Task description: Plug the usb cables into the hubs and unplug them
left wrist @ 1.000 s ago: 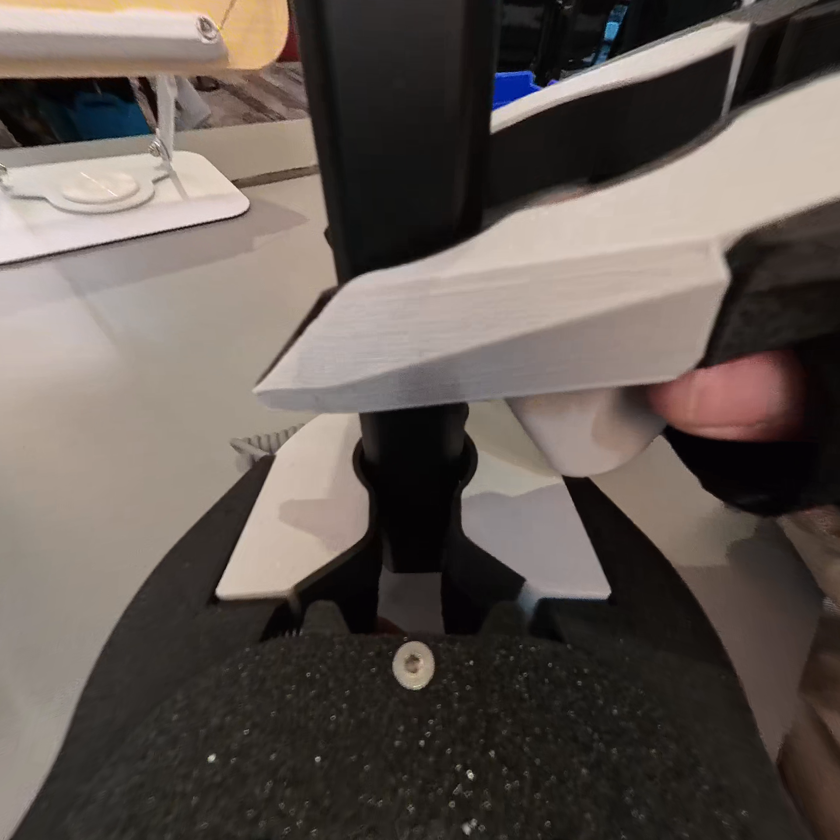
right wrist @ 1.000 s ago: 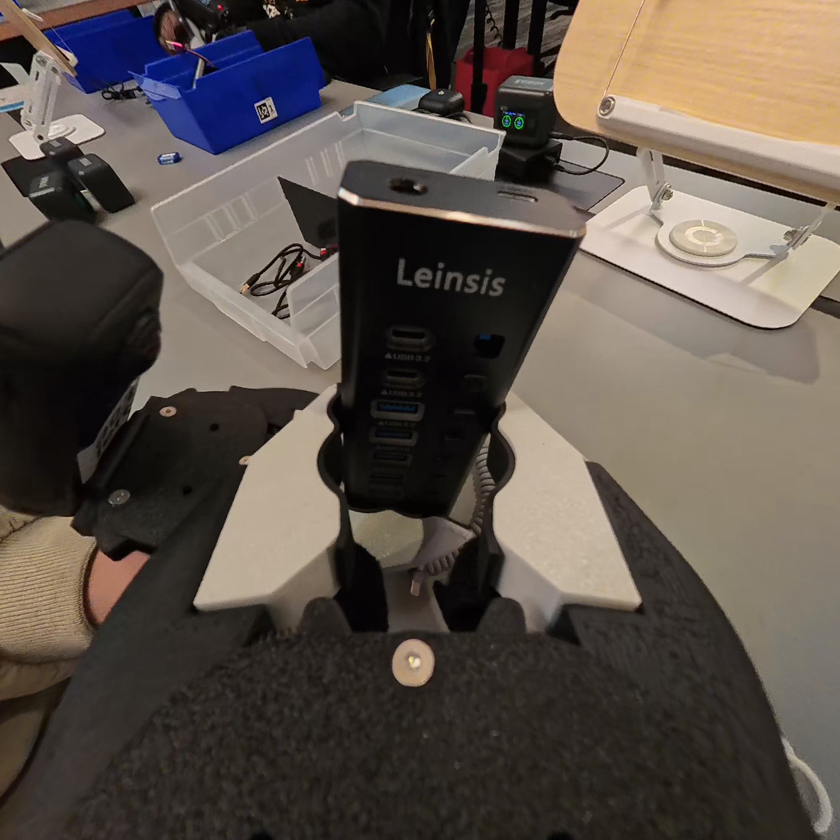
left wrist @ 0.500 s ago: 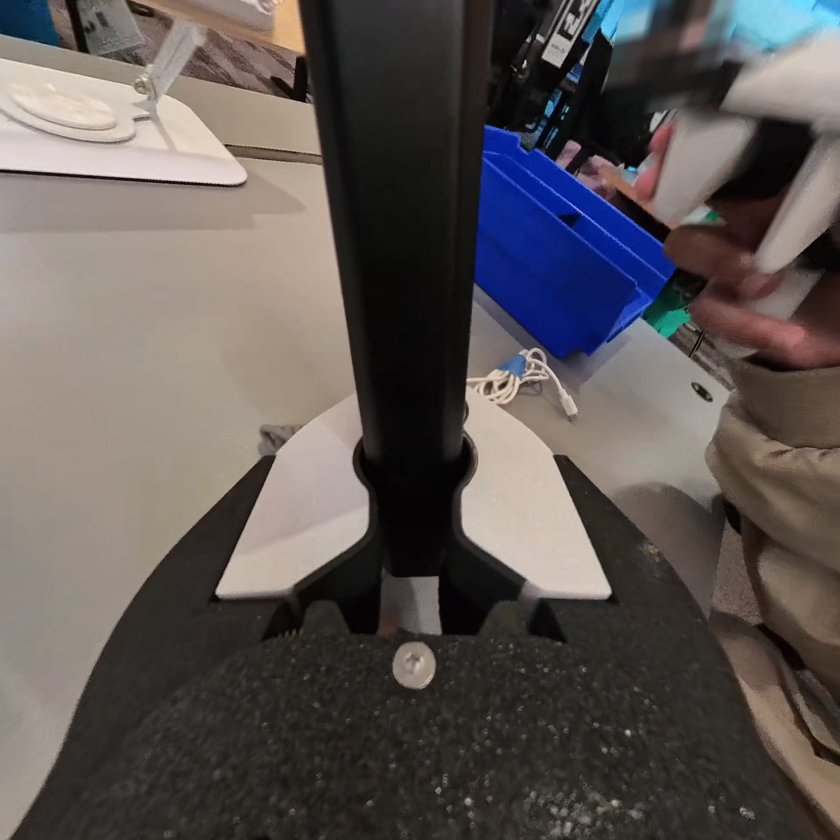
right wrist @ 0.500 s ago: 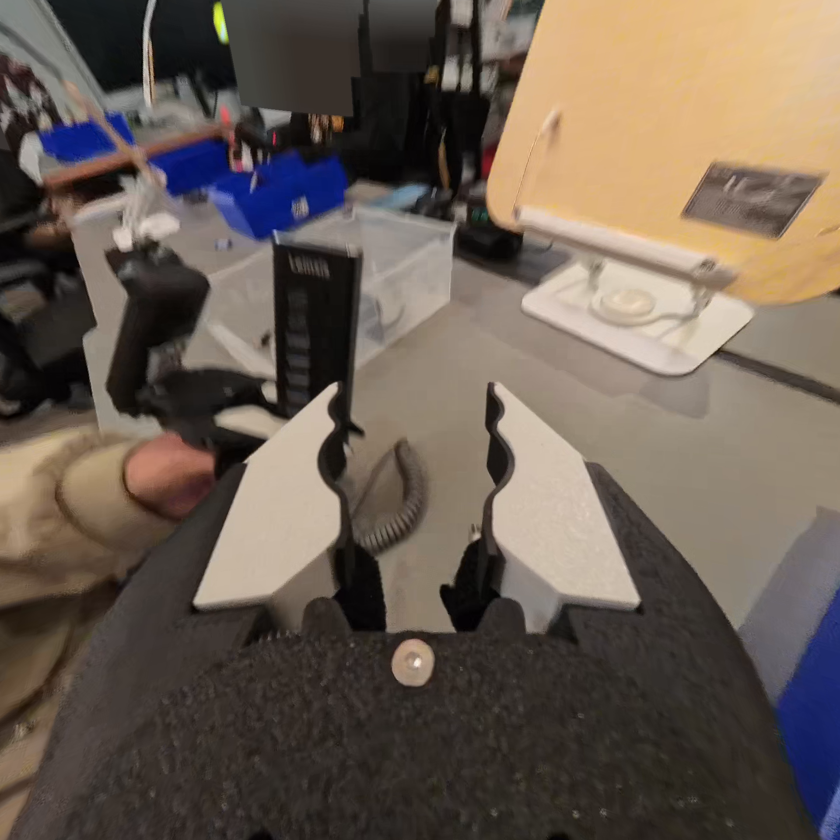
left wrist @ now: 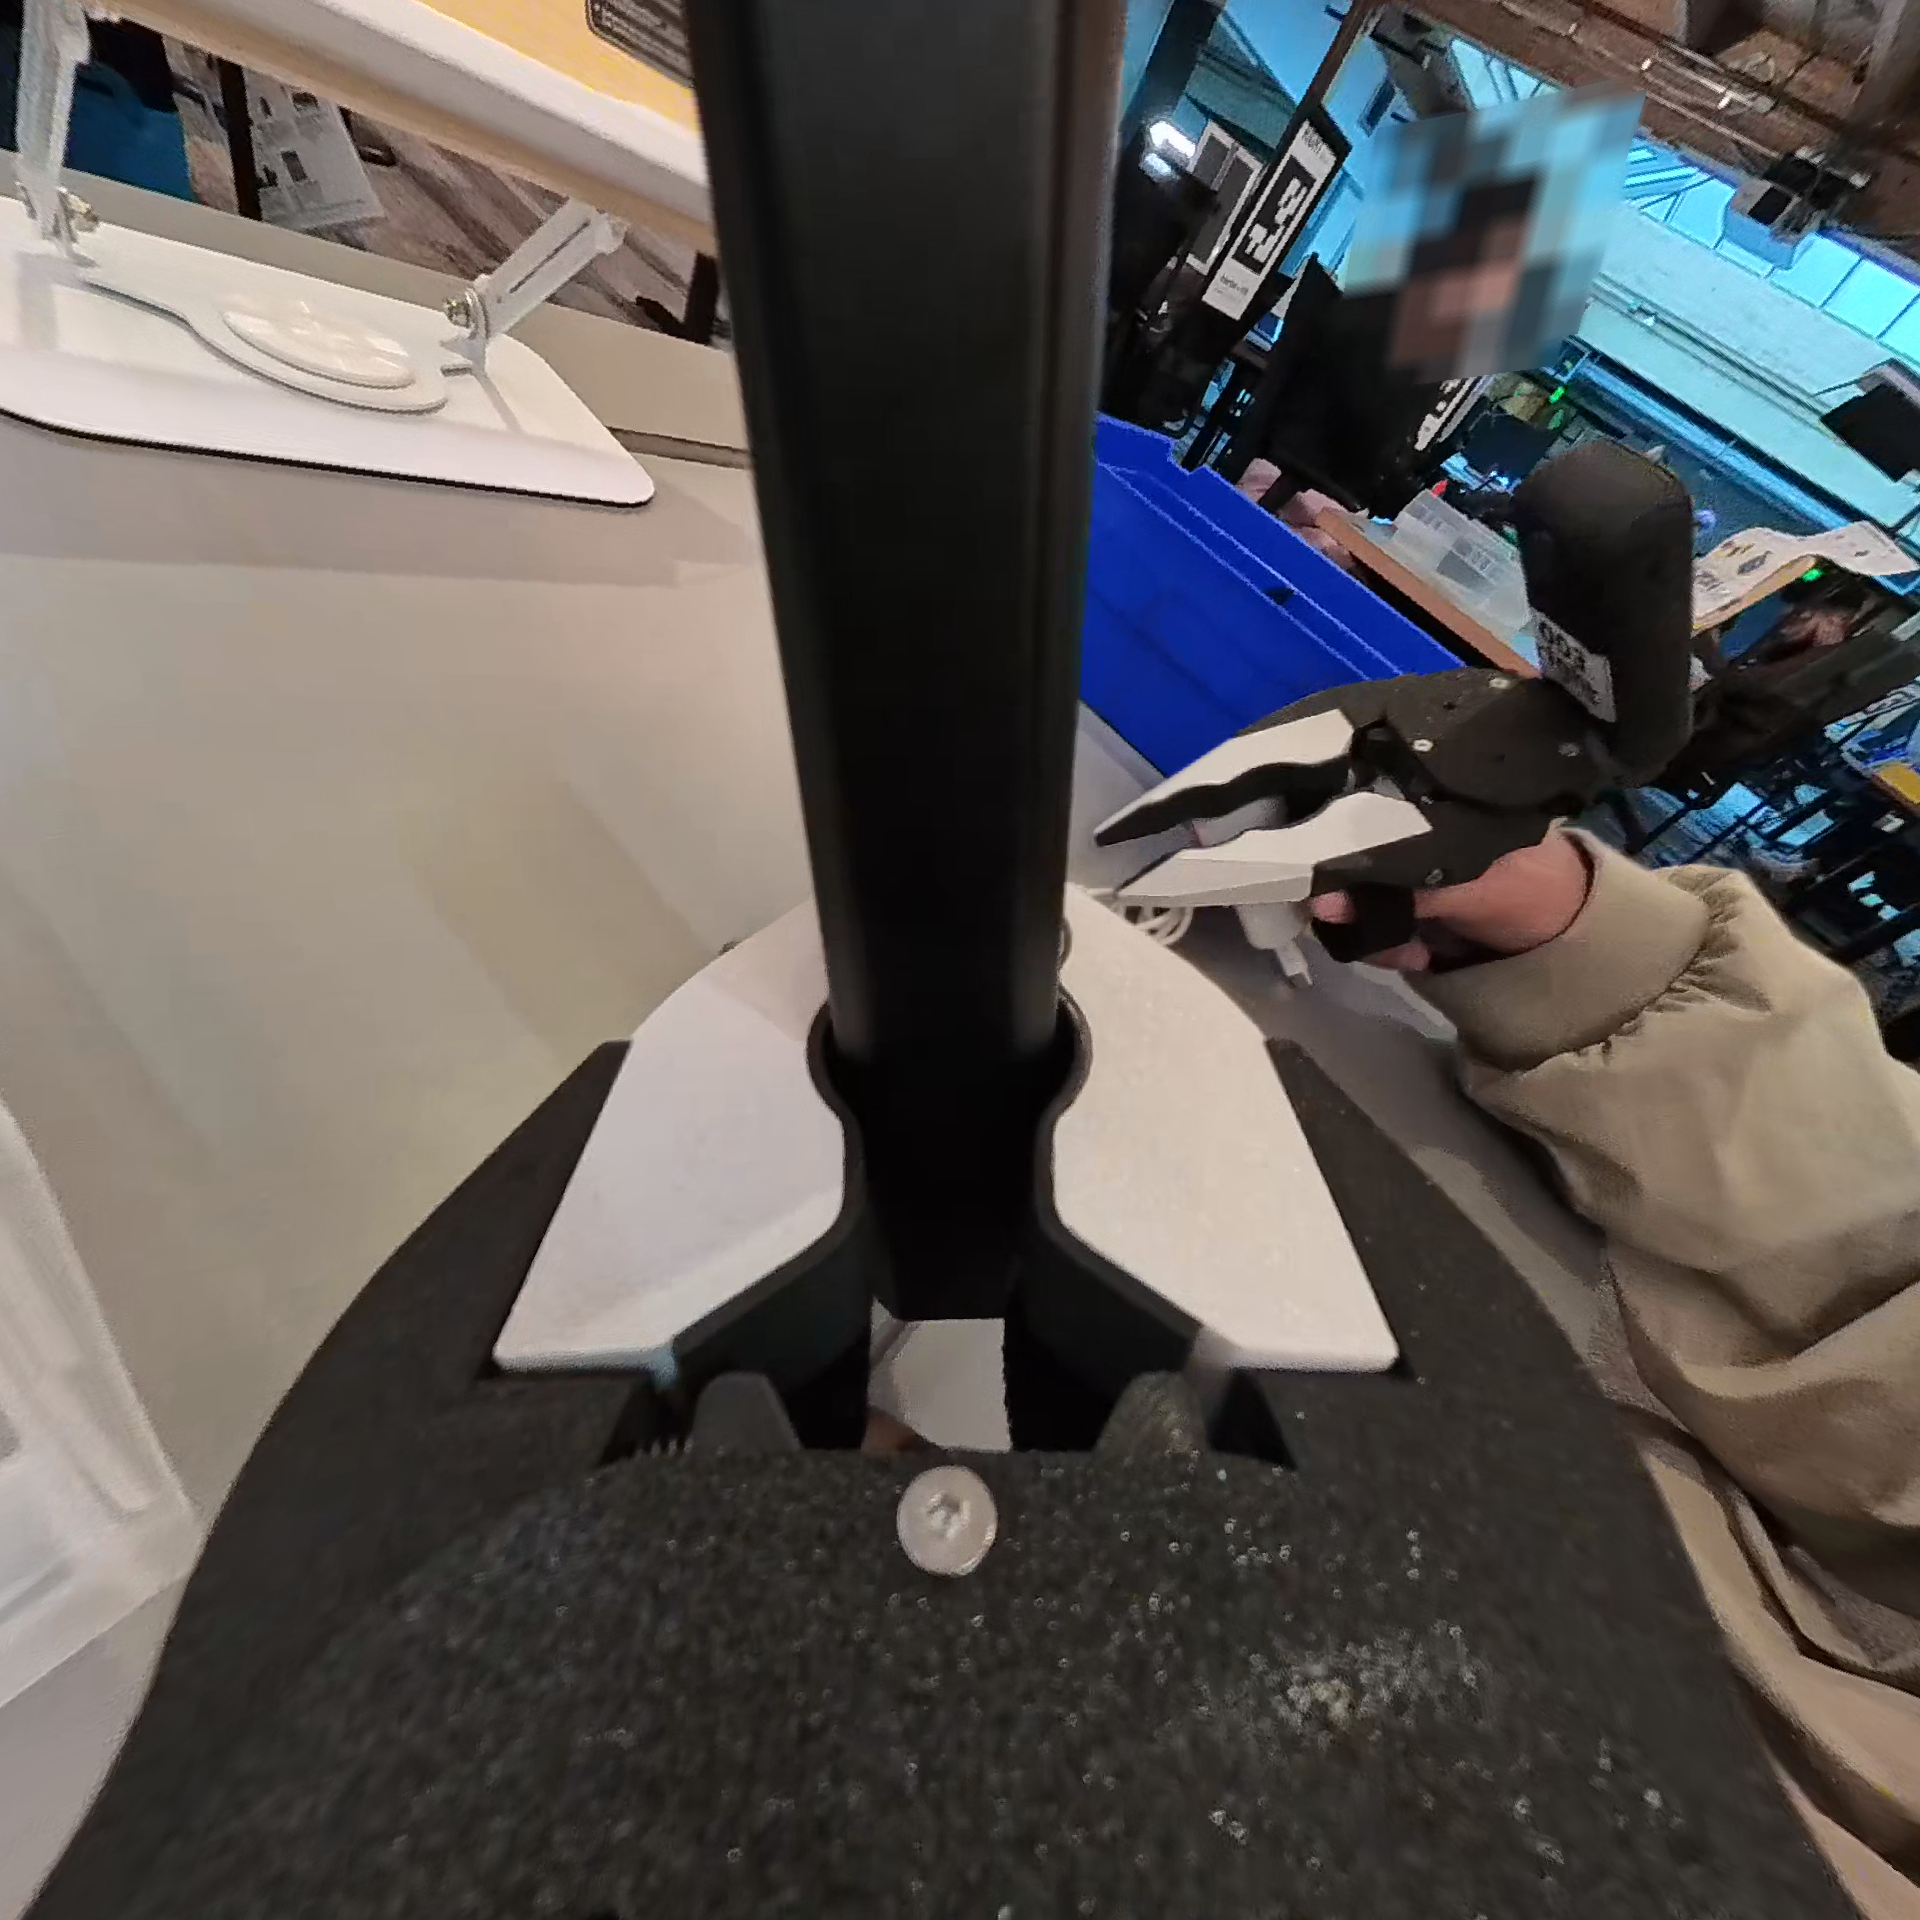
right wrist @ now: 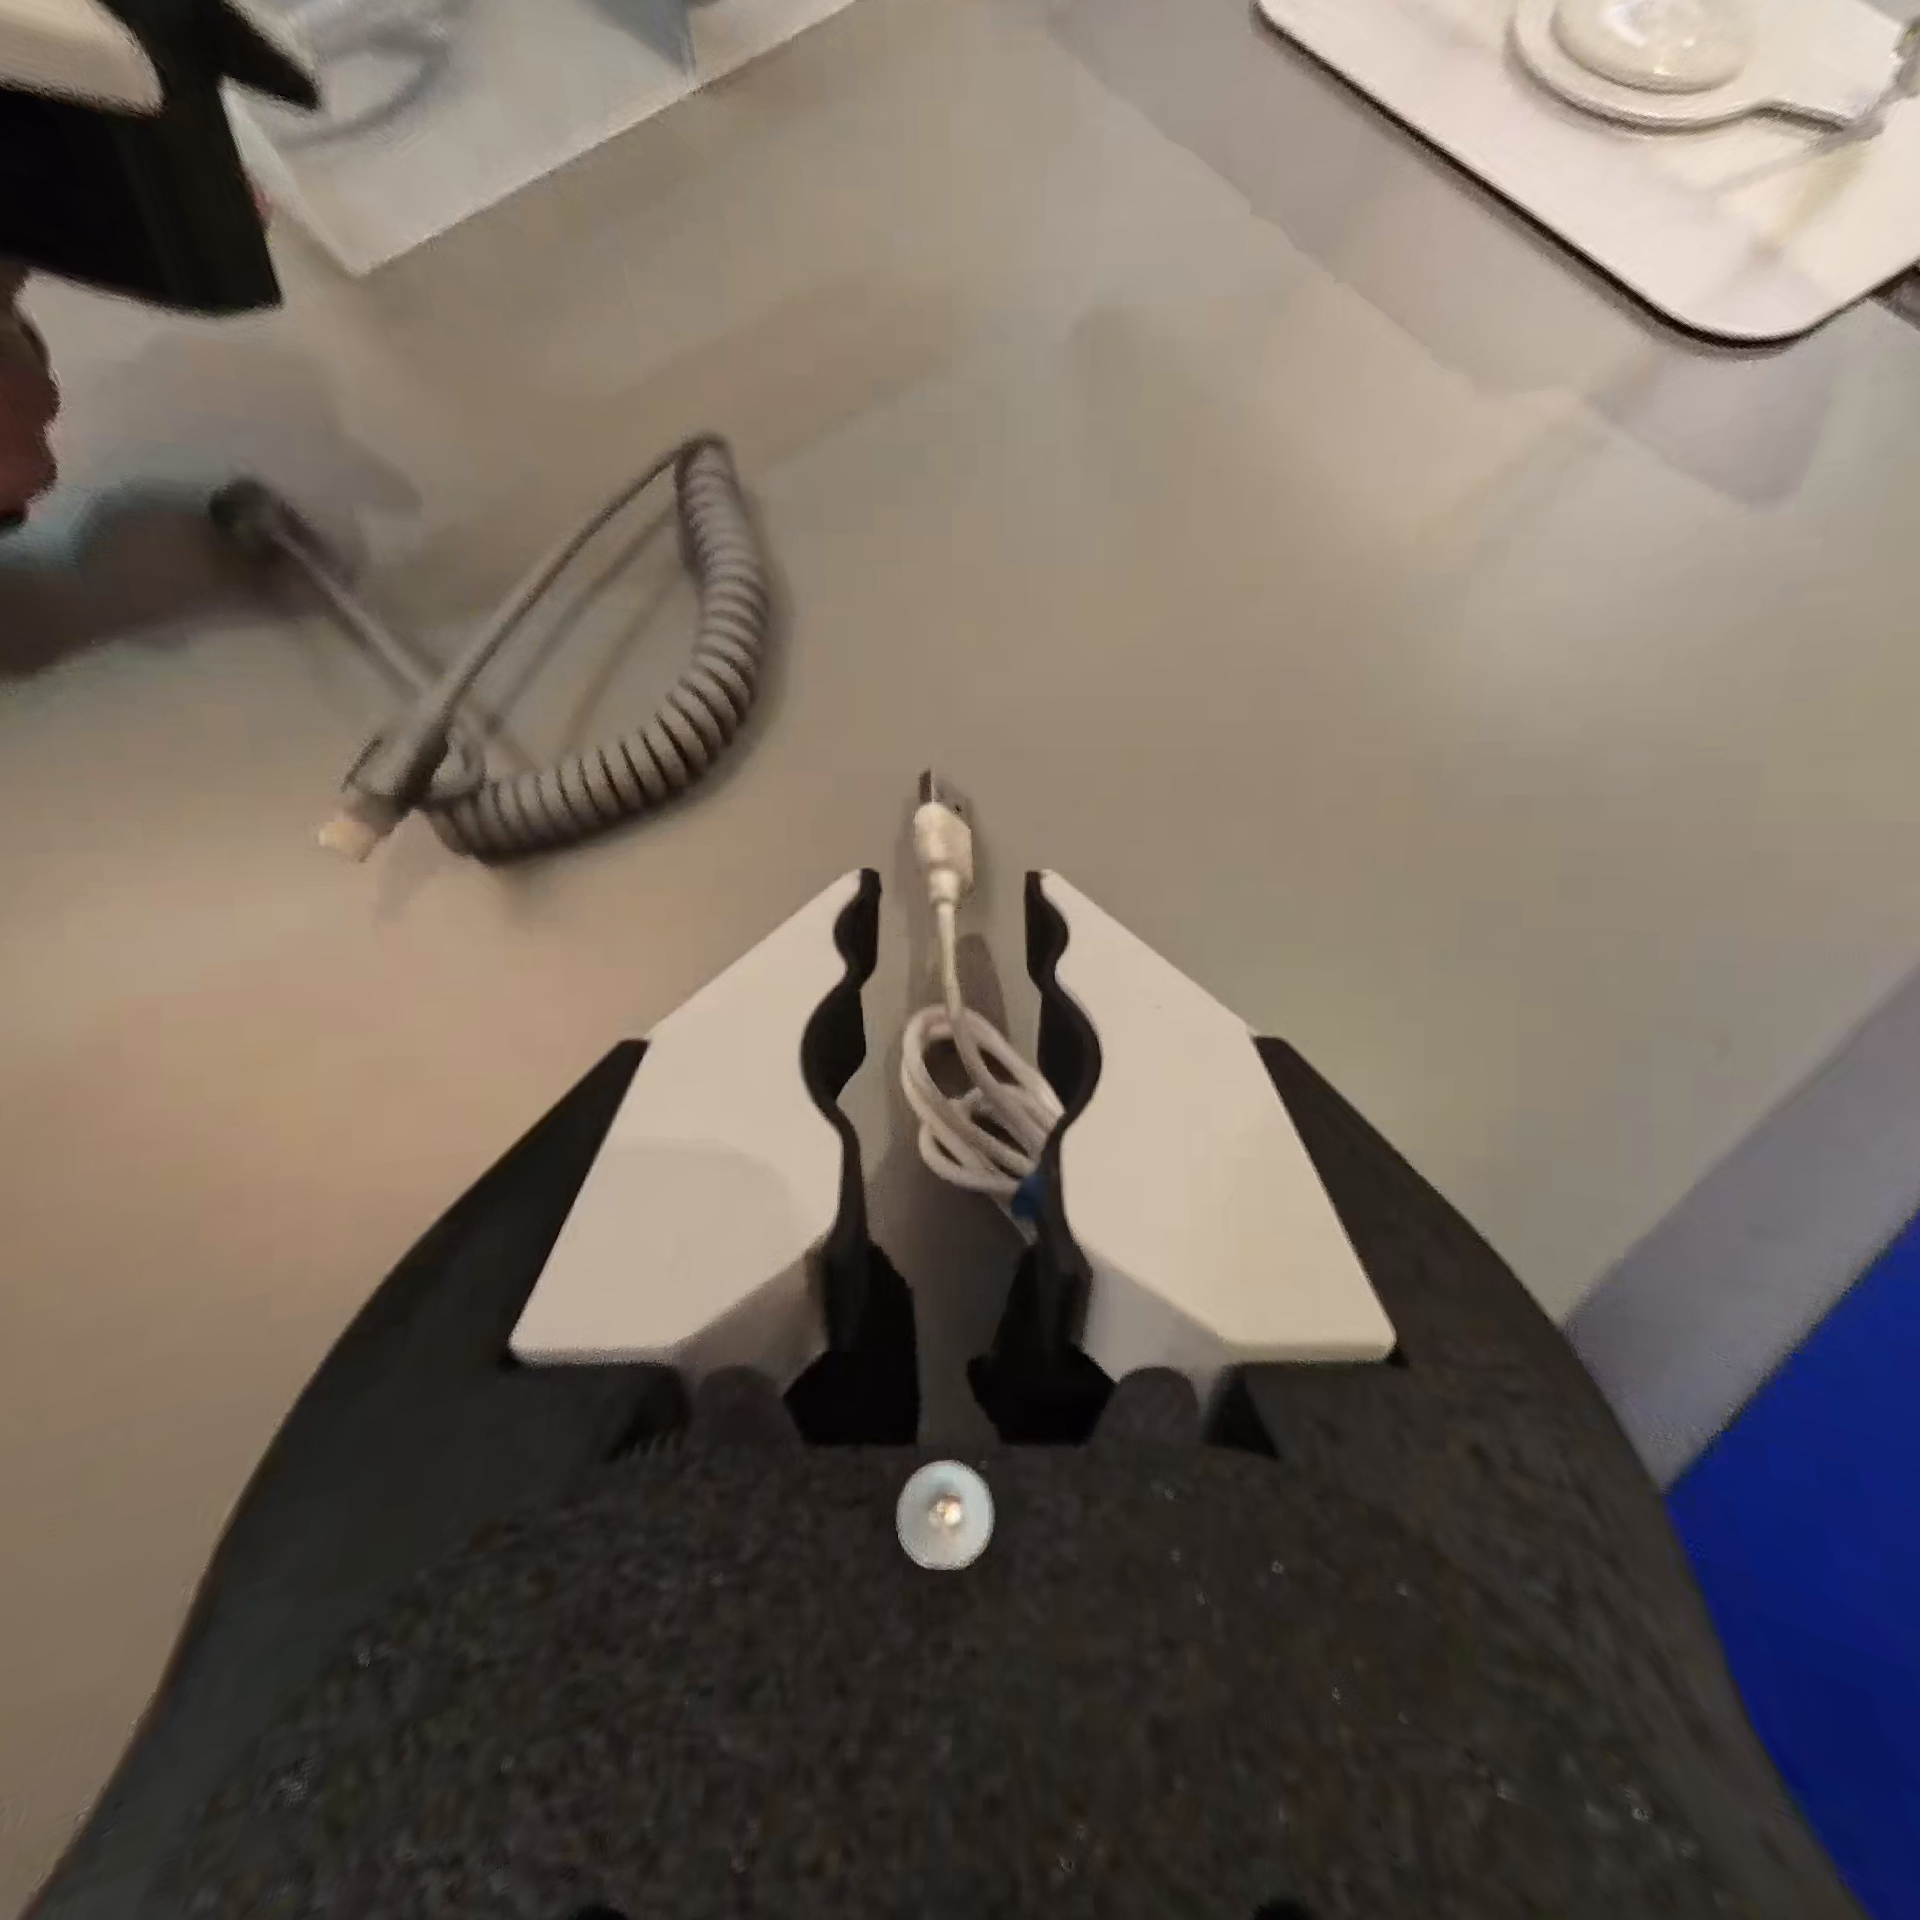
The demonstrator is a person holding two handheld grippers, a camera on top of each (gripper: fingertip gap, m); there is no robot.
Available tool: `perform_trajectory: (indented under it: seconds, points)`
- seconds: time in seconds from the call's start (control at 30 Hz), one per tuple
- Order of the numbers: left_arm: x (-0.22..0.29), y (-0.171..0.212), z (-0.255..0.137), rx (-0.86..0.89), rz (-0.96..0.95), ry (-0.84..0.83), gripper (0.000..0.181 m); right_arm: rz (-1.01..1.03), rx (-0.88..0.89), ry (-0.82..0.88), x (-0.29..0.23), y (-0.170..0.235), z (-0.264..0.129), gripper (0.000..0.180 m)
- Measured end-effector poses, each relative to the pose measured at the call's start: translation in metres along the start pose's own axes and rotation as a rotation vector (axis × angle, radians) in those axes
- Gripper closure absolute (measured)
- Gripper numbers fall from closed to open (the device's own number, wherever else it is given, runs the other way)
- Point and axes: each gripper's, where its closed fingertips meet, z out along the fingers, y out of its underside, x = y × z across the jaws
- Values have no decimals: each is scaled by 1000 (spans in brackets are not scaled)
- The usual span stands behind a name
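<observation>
My left gripper [left wrist: 940, 1039] is shut on the lower end of a black usb hub [left wrist: 914, 520], which stands upright and fills the middle of the left wrist view. My right gripper [right wrist: 948, 883] is open and low over the grey table. A bundled white usb cable [right wrist: 966, 1101] lies between its fingers, with its plug [right wrist: 943, 831] pointing forward just past the tips. The left wrist view shows the right gripper [left wrist: 1195, 852] to the hub's right, over the white cable [left wrist: 1153, 920]. A coiled grey cable [right wrist: 665, 707] lies on the table to the left.
A blue bin [left wrist: 1226, 613] stands at the table's right edge and also shows in the right wrist view [right wrist: 1818, 1455]. A white stand base [right wrist: 1662, 135] sits at the back. A clear plastic bin [right wrist: 499, 104] is at the back left. A person's beige sleeve [left wrist: 1714, 1143] is at the right. One gripper's finger ends stand about 15 centimeters off the other's.
My right gripper let go of the hub, opened, swung right and dropped down over the white cable. My left gripper kept hold of the hub and turned towards the blue bin.
</observation>
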Motion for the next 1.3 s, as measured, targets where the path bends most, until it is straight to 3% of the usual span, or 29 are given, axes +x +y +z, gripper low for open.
perform_trajectory:
  seconds: [0.03,0.1,0.23,0.43,0.5,0.57,0.73,0.83,0.9,1.17,1.3]
  points:
    - [1,1,1,-3,5,2,150,58,-11,28,4,1,3,152]
    - [3,3,2,-10,7,7,150,177,-37,-1,5,7,8,142]
    - [8,7,7,-24,1,25,150,224,-86,-9,8,9,10,144]
    - [16,13,15,-49,6,49,150,212,-159,-75,-2,14,12,159]
    - [17,14,16,-54,12,51,150,212,-166,-83,-2,14,13,174]
    - [18,15,16,-59,21,48,150,205,-156,-96,-4,10,12,174]
    - [6,16,15,-77,103,-60,151,-159,17,53,-18,-36,-10,174]
    - [1,16,17,-74,139,-112,151,-466,32,235,-35,-61,-22,174]
    - [0,15,18,-68,158,-132,151,-557,30,269,-53,-72,-23,174]
    - [0,15,24,-59,238,-207,150,-437,16,123,-112,-89,-17,175]
    - [6,18,28,-70,279,-222,151,-424,-31,107,-118,-88,-15,175]
